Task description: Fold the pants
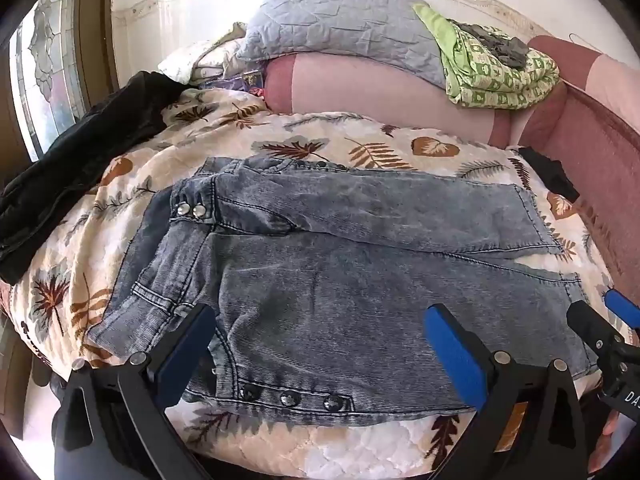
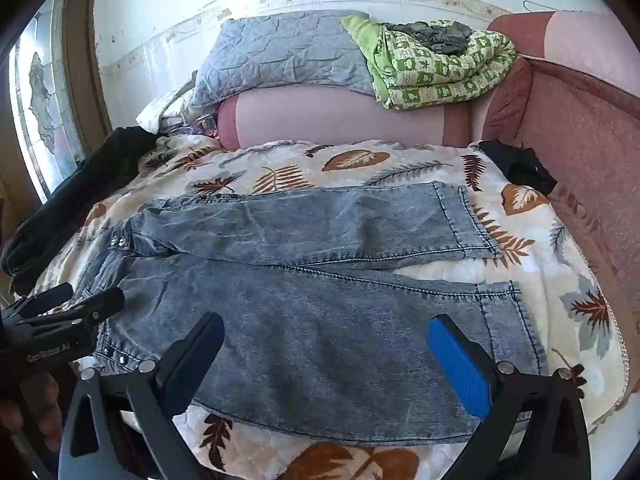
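Observation:
Grey-blue denim pants lie spread flat on a leaf-print quilt, waistband with metal studs at the left, both leg hems at the right. They also show in the right wrist view. My left gripper is open and empty, hovering over the near waist part of the pants. My right gripper is open and empty over the near leg. The right gripper also shows at the right edge of the left wrist view. The left gripper shows at the left edge of the right wrist view.
A black garment lies on the quilt's left edge by a window. At the back are a pink bolster, a grey quilted blanket and a green patterned blanket. A small black cloth lies by the pink bed rail.

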Demonstrator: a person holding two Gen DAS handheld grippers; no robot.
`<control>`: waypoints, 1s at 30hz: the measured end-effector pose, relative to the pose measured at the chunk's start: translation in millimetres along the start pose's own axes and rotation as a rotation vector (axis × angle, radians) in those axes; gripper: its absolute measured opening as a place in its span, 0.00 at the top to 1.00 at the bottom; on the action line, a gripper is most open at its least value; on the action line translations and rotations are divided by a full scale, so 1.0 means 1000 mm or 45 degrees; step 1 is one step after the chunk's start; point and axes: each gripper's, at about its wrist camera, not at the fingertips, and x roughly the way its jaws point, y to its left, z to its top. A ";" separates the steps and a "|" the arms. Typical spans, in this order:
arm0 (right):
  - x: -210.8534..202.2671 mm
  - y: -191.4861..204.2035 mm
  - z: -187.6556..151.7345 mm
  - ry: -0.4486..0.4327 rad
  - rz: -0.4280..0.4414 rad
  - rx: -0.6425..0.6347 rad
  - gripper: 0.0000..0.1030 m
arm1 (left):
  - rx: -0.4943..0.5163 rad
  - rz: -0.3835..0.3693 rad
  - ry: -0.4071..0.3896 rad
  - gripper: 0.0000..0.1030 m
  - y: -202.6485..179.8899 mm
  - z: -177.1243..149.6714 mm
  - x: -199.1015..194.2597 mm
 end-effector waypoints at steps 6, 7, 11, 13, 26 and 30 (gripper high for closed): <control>0.004 0.003 -0.005 -0.005 -0.005 0.000 0.00 | 0.002 0.007 -0.010 0.00 -0.001 -0.004 0.007; 0.007 0.001 -0.003 0.000 -0.002 0.005 0.00 | 0.003 0.011 -0.012 0.00 -0.001 -0.005 0.008; 0.007 0.002 -0.001 -0.008 -0.013 -0.011 0.00 | -0.002 0.006 -0.009 0.00 0.000 -0.009 0.010; 0.007 0.003 -0.002 -0.020 -0.008 -0.010 0.00 | 0.001 -0.005 -0.001 0.00 0.004 -0.008 0.008; 0.006 0.002 -0.003 -0.011 0.004 0.002 0.00 | 0.001 -0.001 0.020 0.00 0.007 -0.008 0.008; 0.005 0.003 -0.003 -0.008 0.004 -0.003 0.00 | -0.001 0.001 0.025 0.00 0.009 -0.009 0.008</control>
